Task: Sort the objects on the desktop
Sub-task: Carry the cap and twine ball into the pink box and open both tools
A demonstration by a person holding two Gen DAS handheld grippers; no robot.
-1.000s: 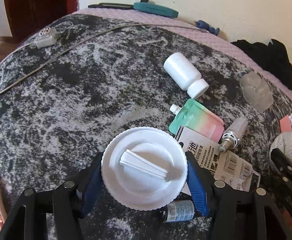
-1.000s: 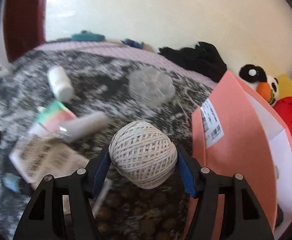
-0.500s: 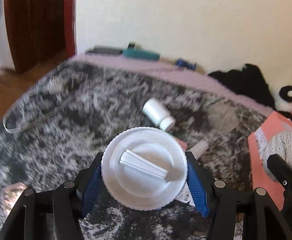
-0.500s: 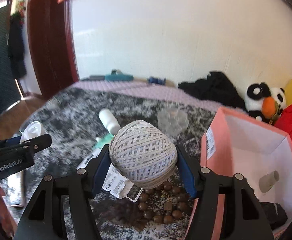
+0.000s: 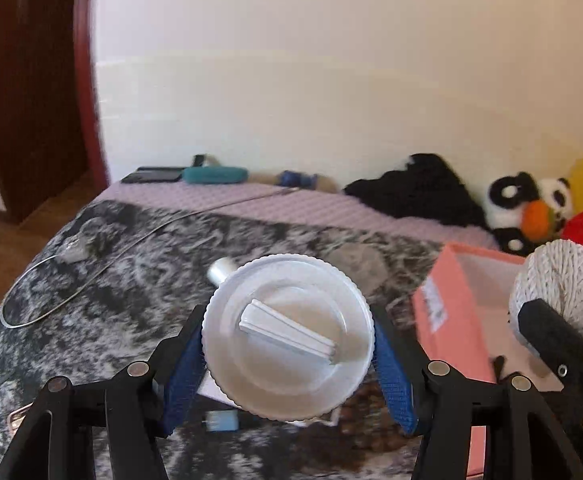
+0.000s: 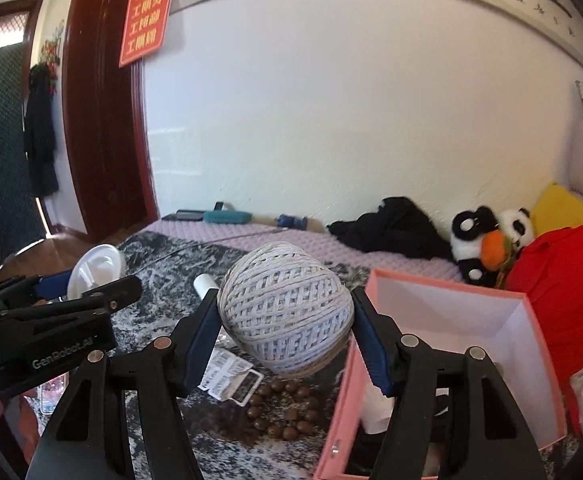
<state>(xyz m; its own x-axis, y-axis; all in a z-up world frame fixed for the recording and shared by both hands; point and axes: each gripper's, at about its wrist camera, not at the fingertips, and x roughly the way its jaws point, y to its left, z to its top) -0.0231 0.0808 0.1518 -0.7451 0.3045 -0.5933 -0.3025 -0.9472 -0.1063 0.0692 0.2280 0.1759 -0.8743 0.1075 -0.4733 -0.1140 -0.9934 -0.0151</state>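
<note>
left jaws: the left gripper (image 5: 287,344) has its blue pads pressed on opposite sides of the ribbed rim of a round white lid (image 5: 287,338), roughly half spread, the lid's flat face turned to the camera.
right jaws: the right gripper (image 6: 285,316) is clamped about as wide on a ball of twine (image 6: 285,312), one pad on each flank.
height: both loads hang clear above the bed's grey mottled blanket (image 5: 131,280).
key relation: the open pink box (image 6: 487,312) sits at the bed's right edge, just right of and below the twine; from the lid it lies further right, past the twine.
nearer hand: the right, by my reading; its load is almost over the box's near-left wall.
next move, as judged: carry the twine right over the rim, lower, then release; the lid would follow.
left behind: a white bottle (image 6: 205,284), printed packet (image 6: 227,372) and brown beads (image 6: 283,412) lie mid-bed beneath the jaws.
</note>
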